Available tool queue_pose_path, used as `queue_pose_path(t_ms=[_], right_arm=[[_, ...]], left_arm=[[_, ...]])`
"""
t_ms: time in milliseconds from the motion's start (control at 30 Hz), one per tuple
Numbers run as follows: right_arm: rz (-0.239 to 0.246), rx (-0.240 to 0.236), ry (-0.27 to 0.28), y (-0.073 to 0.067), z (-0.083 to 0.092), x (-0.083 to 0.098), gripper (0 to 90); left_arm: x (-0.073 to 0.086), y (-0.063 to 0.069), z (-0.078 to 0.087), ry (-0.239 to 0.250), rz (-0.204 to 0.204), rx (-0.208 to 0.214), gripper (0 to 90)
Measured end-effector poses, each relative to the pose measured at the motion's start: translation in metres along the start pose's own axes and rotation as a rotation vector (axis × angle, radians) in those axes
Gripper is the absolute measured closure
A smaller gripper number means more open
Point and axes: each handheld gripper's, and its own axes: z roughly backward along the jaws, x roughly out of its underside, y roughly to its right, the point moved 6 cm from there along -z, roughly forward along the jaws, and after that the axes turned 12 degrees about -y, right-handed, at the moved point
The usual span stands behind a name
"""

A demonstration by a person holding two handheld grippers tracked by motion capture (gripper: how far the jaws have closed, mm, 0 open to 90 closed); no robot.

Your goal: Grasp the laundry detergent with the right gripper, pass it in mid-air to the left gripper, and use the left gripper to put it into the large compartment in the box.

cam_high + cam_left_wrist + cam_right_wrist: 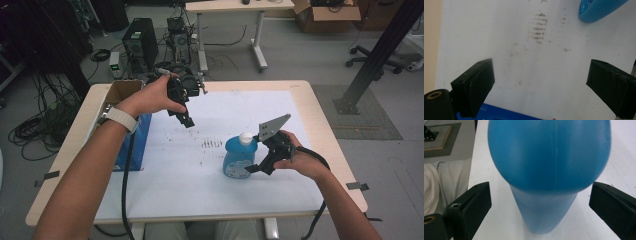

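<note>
Bringing the right gripper [254,168] up to the blue bottle [239,159], we are still short of a grasp. In the right gripper view the bottle [549,167] is sitting between the two black jaws, which are standing spread with white paper showing on either side, so the pads are not yet pressing on it. In the high view the bottle is standing upright on the white sheet [200,195], right of centre, its white cap [245,137] on top, with the right gripper just beside its lower right flank.

We are judging the approach as nearly done; closing on the body and whatever lift or move follows are both left.

Farther out, we are holding the left gripper [187,120] raised over the sheet's far left part, well apart from the bottle. Its jaws are spread wide with nothing between them; the left gripper view is looking down past them at brown smudges [539,27] on the sheet and an edge of the bottle [599,8].

A blue box [134,142] and an open cardboard box [119,91] are lying at the table's [320,107] left edge, untouched.
</note>
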Motion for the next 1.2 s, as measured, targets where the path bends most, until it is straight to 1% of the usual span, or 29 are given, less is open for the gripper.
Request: queue_pose_path(t_ms=[33,67,267,333,433,500,700,733,833,933,1167,1200], right_arm=[[0.000,0.000,0.000,0.000,0.000,0.000,4.2],[-0.008,-0.003,0.015,0.000,-0.001,0.000,4.4],[-0.011,-0.011,0.019,-0.001,-0.009,0.002,4.4],[-0.010,-0.010,0.020,-0.001,-0.010,0.002,4.4],[-0.002,0.007,0.033,-0.001,-0.011,0.000,4.5],[-0.005,0.002,0.049,-0.002,-0.012,0.000,5.5],[-0.016,-0.005,0.060,-0.002,-0.017,0.002,5.7],[-0.016,-0.006,0.064,-0.002,-0.018,0.002,6.0],[-0.016,-0.003,0.066,-0.002,-0.019,0.002,6.4],[-0.010,-0.004,0.083,-0.002,-0.018,-0.001,9.9],[-0.003,-0.007,0.089,-0.002,-0.018,-0.001,15.3],[0.002,-0.009,0.096,-0.002,-0.019,-0.001,17.9]], left_arm=[[0.000,0.000,0.000,0.000,0.000,0.000,8.1],[0.000,0.000,0.000,0.002,0.000,0.000,8.1],[-0.001,0.000,-0.001,-0.001,-0.003,0.000,8.1],[-0.001,0.000,-0.001,0.001,-0.002,0.000,8.1],[-0.001,0.000,-0.004,0.004,0.005,0.008,8.1],[0.000,0.000,-0.005,0.002,0.004,0.009,8.2],[0.002,0.000,-0.007,-0.004,0.006,0.014,8.3],[0.001,0.001,-0.007,0.004,0.011,0.016,8.2],[0.001,0.000,-0.007,0.001,0.005,0.013,8.2],[0.001,0.000,-0.007,-0.003,0.002,0.015,8.2],[0.002,0.000,-0.007,0.000,0.007,0.014,8.2],[0.002,0.000,-0.007,0.000,0.008,0.013,8.2]])
